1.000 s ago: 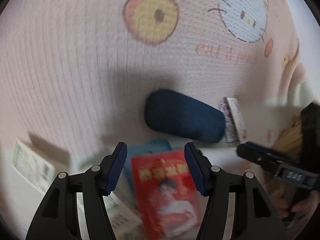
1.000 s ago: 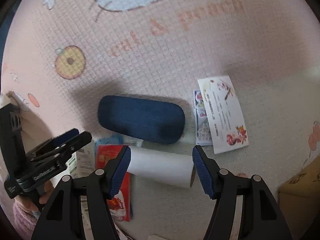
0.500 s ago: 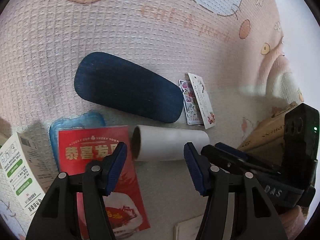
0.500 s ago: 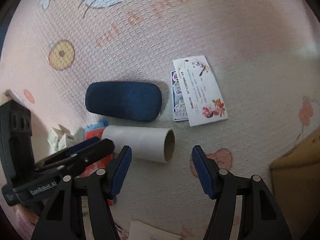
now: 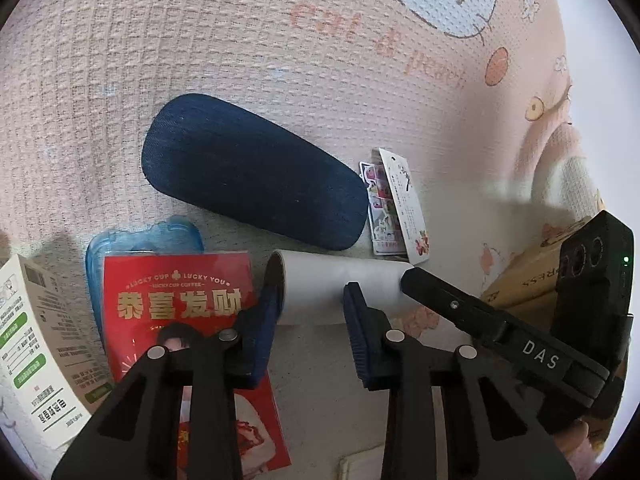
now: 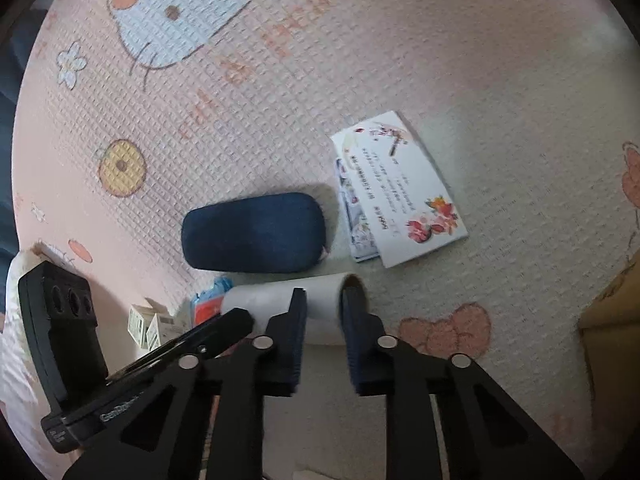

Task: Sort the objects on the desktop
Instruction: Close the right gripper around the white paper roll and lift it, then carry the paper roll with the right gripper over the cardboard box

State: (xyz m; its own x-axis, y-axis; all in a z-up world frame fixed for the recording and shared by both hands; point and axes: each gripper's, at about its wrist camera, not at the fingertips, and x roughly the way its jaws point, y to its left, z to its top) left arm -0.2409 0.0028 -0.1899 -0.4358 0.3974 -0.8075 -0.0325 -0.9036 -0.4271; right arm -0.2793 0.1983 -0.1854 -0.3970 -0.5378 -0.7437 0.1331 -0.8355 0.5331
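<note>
A white paper tube (image 5: pixel 320 280) (image 6: pixel 260 300) lies on its side on the pink cartoon mat (image 5: pixel 200 60). My left gripper (image 5: pixel 312 294) straddles the tube's left end. Its left finger covers the open mouth and its right pad stands in front of the tube's side. The jaws are closing, and I see no firm press. My right gripper (image 6: pixel 324 296) is at the tube's right end, with its right finger at the mouth. Its jaws are narrow and closing, blurred by motion, with a strip of tube between them. Each gripper also shows in the other view: the right gripper (image 5: pixel 424 286) and the left gripper (image 6: pixel 240 318).
Just behind the tube lies a dark blue case (image 5: pixel 252 176) (image 6: pixel 256 232), with printed cards (image 5: pixel 400 204) (image 6: pixel 400 188) to its right. A red packet (image 5: pixel 180 304) on a blue plastic piece (image 5: pixel 140 240) and a white-green carton (image 5: pixel 36 340) lie left. A cardboard box (image 6: pixel 612 320) stands at the right.
The left gripper moved from over the red packet to the tube's left end. The right one shifted to its right end. Both jaws narrowed a lot in the last half second.
</note>
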